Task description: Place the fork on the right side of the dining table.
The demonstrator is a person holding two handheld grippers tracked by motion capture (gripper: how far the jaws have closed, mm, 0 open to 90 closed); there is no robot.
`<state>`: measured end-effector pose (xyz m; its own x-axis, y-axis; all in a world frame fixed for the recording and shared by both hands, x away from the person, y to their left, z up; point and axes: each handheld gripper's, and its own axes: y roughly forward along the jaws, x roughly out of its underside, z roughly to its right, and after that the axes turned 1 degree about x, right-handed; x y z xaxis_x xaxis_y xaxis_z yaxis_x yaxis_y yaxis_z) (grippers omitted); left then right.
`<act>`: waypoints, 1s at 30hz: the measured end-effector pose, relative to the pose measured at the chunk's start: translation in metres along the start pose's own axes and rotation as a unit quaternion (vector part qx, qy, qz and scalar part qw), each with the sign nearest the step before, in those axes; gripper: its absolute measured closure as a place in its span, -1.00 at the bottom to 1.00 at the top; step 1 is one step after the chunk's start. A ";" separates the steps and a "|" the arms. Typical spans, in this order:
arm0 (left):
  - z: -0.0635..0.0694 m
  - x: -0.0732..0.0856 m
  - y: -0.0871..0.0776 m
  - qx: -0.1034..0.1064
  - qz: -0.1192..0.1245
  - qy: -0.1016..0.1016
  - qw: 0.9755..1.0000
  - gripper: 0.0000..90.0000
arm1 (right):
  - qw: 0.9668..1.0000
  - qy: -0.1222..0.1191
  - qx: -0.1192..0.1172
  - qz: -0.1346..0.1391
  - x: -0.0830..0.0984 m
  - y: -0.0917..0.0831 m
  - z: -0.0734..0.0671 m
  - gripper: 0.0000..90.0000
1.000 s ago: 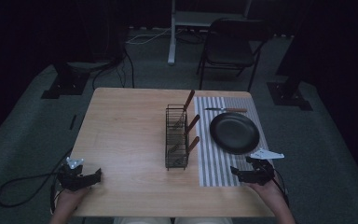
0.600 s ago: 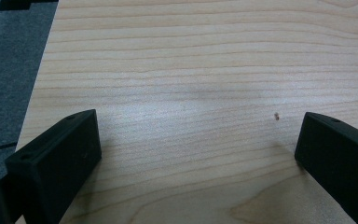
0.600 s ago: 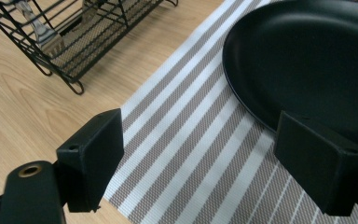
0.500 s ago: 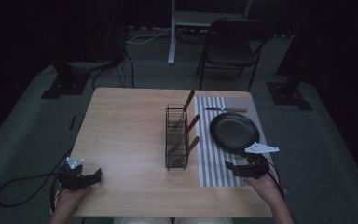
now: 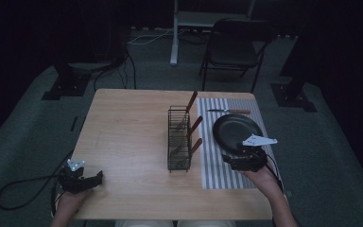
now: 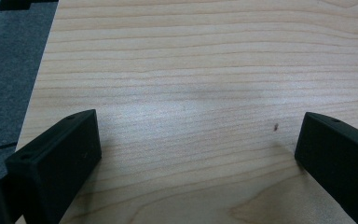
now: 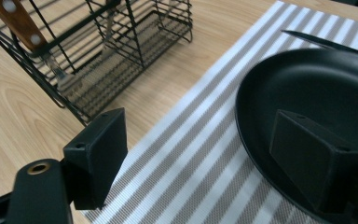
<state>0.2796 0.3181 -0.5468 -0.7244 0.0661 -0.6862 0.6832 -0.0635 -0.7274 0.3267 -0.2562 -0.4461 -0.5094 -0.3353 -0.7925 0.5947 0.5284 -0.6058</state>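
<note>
A black round plate [image 5: 236, 130] lies on a grey-and-white striped mat [image 5: 227, 175] at the table's right. My right gripper [image 5: 231, 158] hovers over the plate's near rim, open, with nothing between its jaws. In the right gripper view [image 7: 200, 130] one jaw is over the mat [image 7: 191, 154] and the other over the plate [image 7: 317, 84]. A black wire rack [image 5: 178, 142] left of the mat holds several wooden-handled utensils [image 5: 191, 100]. My left gripper [image 5: 98, 178] rests open at the near left corner, its jaws [image 6: 198, 126] wide over bare wood.
A wooden-handled knife [image 5: 229, 111] lies across the mat's far end, beyond the plate. The rack [image 7: 121, 51] stands close to the upper left of the right gripper. The wooden table [image 5: 127, 127] is bare on its left half. A chair [image 5: 236, 47] stands beyond the table.
My right gripper has risen and moved from the mat's near right corner forward and left over the plate's near rim. The left gripper has stayed in place.
</note>
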 end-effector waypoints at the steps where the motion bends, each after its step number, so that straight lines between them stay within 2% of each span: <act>1: 0.000 0.000 0.000 0.000 0.000 0.000 1.000 -0.99 | 1.000 -0.002 0.000 0.001 -0.002 0.001 -0.001 -0.59; 12: 0.000 0.000 0.000 0.000 0.000 0.000 1.000 -0.99 | 1.000 -0.010 -0.007 0.002 -0.027 0.013 -0.004 -0.59; 30: 0.000 0.000 0.000 0.000 0.000 0.000 1.000 -0.98 | 0.999 -0.029 -0.024 0.011 -0.058 0.033 -0.017 -0.59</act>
<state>0.2796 0.3181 -0.5468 -0.7241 0.0670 -0.6864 0.6835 -0.0631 -0.7272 0.3656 -0.2063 -0.4192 -0.4591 -0.3666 -0.8092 0.5743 0.5725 -0.5851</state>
